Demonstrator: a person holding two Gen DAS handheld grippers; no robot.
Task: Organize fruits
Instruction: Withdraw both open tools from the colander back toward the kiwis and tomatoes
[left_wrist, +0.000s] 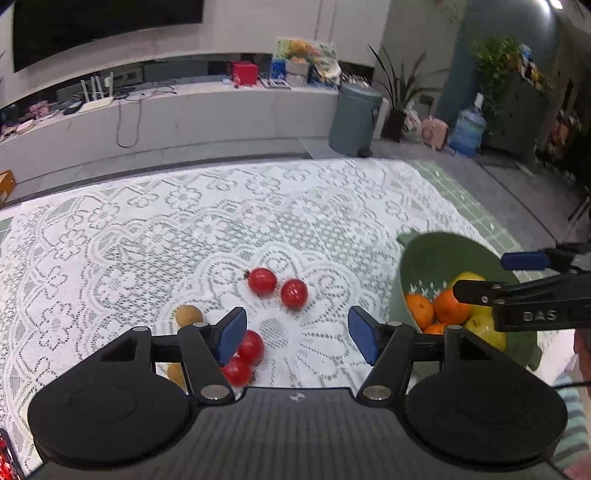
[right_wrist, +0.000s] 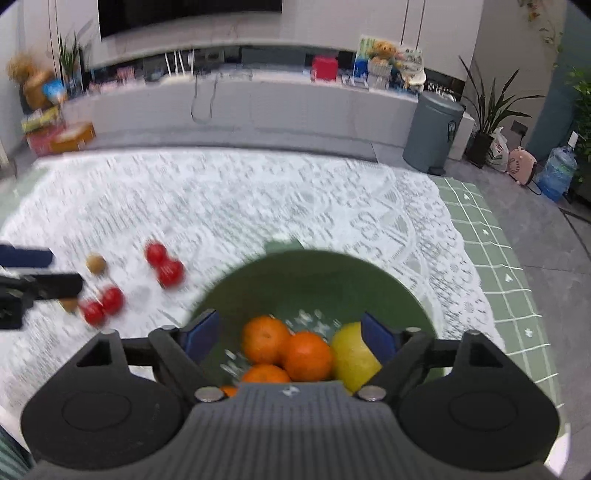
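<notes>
- Leftmost on the lace tablecloth (left_wrist: 147, 236), I see two small brown fruits (left_wrist: 188, 315), one just beyond my left gripper's (left_wrist: 297, 338) near finger and one half hidden under it.
- Next come four red tomatoes (left_wrist: 262, 281): two lie ahead of the left gripper, two sit touching each other right beside its left pad.
- My left gripper stands wide and holds nothing; lace shows between the pads.
- I judge the tomatoes light, smooth and easy to bruise or roll, so I would close gently across the widest part of one.
- Rightward, the green bowl (right_wrist: 306, 269) holds oranges (right_wrist: 308, 355) and a yellow fruit (right_wrist: 351, 356).
- My right gripper (right_wrist: 290, 336) hangs over that bowl, jaws wide apart and empty.
</notes>
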